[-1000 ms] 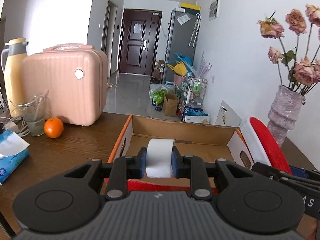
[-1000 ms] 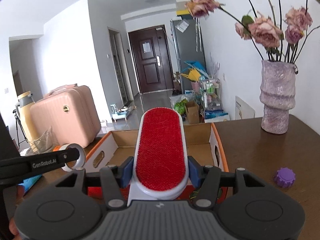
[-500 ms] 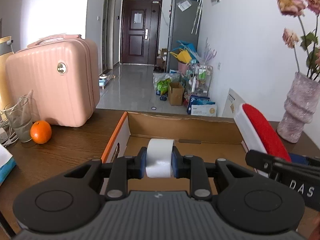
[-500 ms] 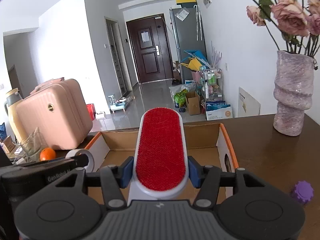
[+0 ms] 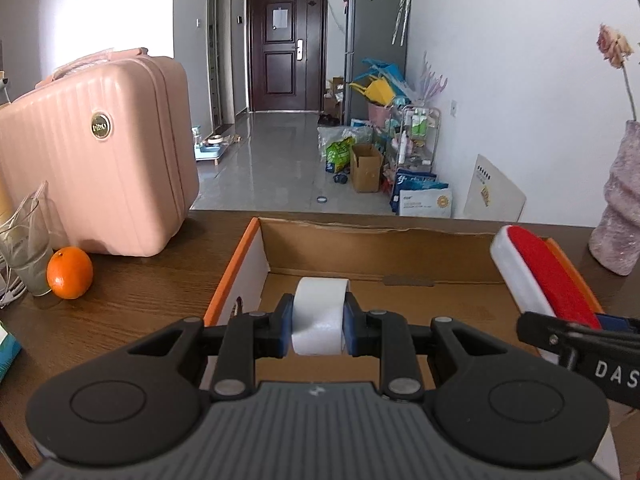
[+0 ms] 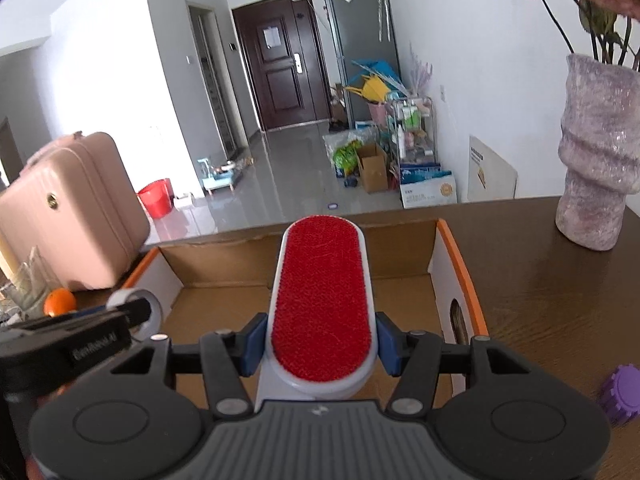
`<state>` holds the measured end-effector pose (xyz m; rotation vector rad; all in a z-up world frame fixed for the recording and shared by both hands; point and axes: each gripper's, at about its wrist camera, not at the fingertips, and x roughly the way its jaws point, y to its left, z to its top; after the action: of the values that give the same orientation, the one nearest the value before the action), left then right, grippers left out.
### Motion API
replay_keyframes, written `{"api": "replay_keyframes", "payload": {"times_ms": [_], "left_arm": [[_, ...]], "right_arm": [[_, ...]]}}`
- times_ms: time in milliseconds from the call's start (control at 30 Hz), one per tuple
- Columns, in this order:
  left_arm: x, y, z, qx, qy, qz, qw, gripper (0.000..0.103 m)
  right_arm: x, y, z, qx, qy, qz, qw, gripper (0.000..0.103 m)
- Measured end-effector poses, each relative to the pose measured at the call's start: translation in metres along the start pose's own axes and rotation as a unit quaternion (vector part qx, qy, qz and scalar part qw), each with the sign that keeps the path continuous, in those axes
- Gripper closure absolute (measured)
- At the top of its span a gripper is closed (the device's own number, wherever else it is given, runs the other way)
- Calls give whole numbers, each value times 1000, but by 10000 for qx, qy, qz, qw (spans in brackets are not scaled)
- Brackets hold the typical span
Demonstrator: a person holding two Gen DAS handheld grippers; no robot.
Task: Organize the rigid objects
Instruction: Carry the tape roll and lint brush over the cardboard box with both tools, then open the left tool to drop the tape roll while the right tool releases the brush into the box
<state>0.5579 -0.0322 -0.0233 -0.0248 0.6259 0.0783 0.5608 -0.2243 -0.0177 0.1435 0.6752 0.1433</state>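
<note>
My left gripper (image 5: 318, 322) is shut on a white roll of tape (image 5: 319, 314), held over the near left part of an open cardboard box (image 5: 360, 248) with orange rims. My right gripper (image 6: 320, 344) is shut on a white lint brush with a red pad (image 6: 322, 300), held over the same box (image 6: 224, 256). In the left wrist view the brush (image 5: 540, 276) shows at the right, above the box's right wall. The right wrist view catches the tape roll (image 6: 138, 304) at its left, in the other gripper.
A pink suitcase (image 5: 92, 160), an orange (image 5: 69, 273) and a glass (image 5: 24, 248) stand on the wooden table (image 5: 140, 292) left of the box. A mauve vase with dried roses (image 6: 596, 152) stands at the right. A purple cap (image 6: 622, 394) lies near the right front.
Both grippers have moved forward and a little down toward the box, each keeping its object. The box's inside now fills more of both views.
</note>
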Motion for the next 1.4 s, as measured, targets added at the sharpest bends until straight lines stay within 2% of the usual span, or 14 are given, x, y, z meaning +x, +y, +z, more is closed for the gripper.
{"api": "replay_keyframes", "payload": {"times_ms": [167,400,467,567,600,633,700,767,833,900,1067,1400], "left_arm": [[18,1,-5,86,281,96,9995,78],[17,0,-8,157,330,53,9993,77],[17,1,-8,138,371,30,9992,74],[16,1,-8,100,380,20,9992,57],[14,2,-7,87,352,25,9993,46],[11,3,-7,76,307,40,9995,36],[6,4,-6,56,218,70,9997,24],[0,5,-6,47,120,99,9999,16],[-4,5,-4,0,36,163,9999,0],[-6,7,-3,-67,-36,220,9997,0],[-9,10,-1,-167,-42,199,9997,0],[-27,16,-4,-216,-337,238,9989,0]], "right_arm": [[12,-4,-4,22,176,-83,9998,48],[19,-8,-6,37,333,-86,9994,48],[21,-9,-6,61,388,-80,9992,47],[18,-8,-7,29,342,-130,9993,46],[16,-8,-6,39,308,-121,9994,38],[14,-8,-6,40,251,-128,9996,26],[9,-9,-5,10,126,-188,9997,15],[5,-10,-3,50,50,-217,9997,14],[1,-13,-2,119,-29,-225,9997,6],[-1,-14,-1,136,-80,-228,9996,3],[-5,-13,-3,68,-119,-193,9997,2],[-23,-2,-6,-161,-380,-193,9990,1]]}}
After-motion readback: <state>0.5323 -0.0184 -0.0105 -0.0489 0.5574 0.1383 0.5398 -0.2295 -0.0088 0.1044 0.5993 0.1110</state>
